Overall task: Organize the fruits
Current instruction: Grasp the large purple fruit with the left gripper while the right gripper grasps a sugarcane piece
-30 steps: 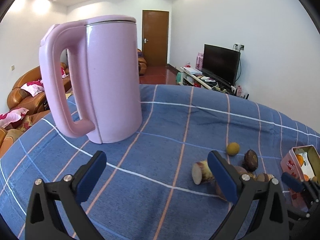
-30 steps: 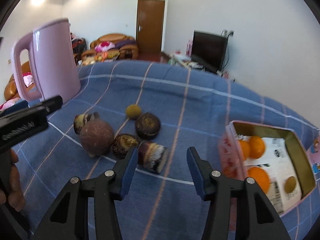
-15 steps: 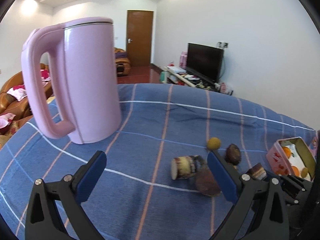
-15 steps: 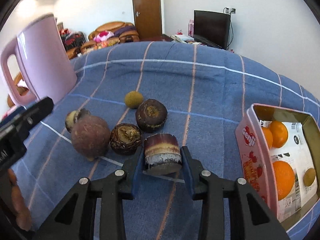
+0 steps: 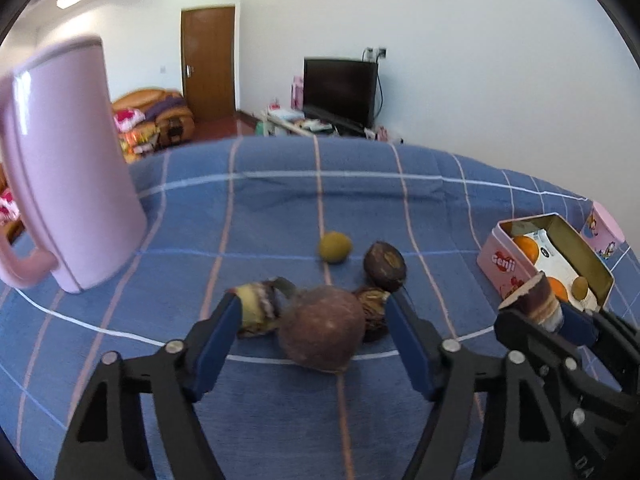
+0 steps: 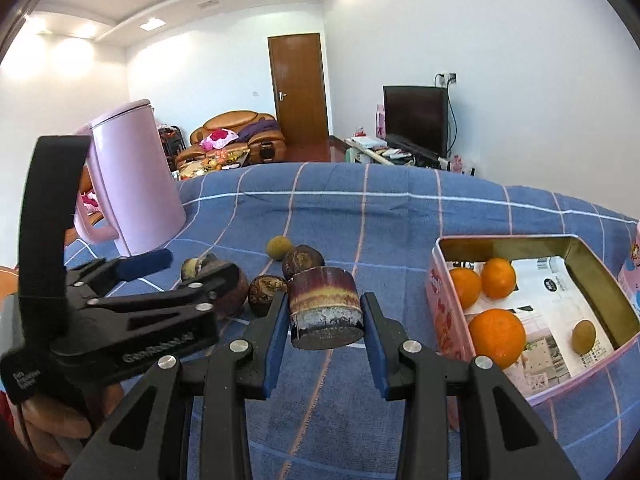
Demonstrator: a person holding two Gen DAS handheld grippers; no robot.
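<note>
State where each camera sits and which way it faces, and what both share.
Left wrist: on the left gripper, looking along its fingers down over the blue cloth; jaws, just closing, straddle the round brown fruit; right gripper at the right edge.
Right wrist: on the right gripper, clamped on the cut stalk piece; left gripper and a hand at left.
Shared: pink kettle, pink tin, fruit pile.
</note>
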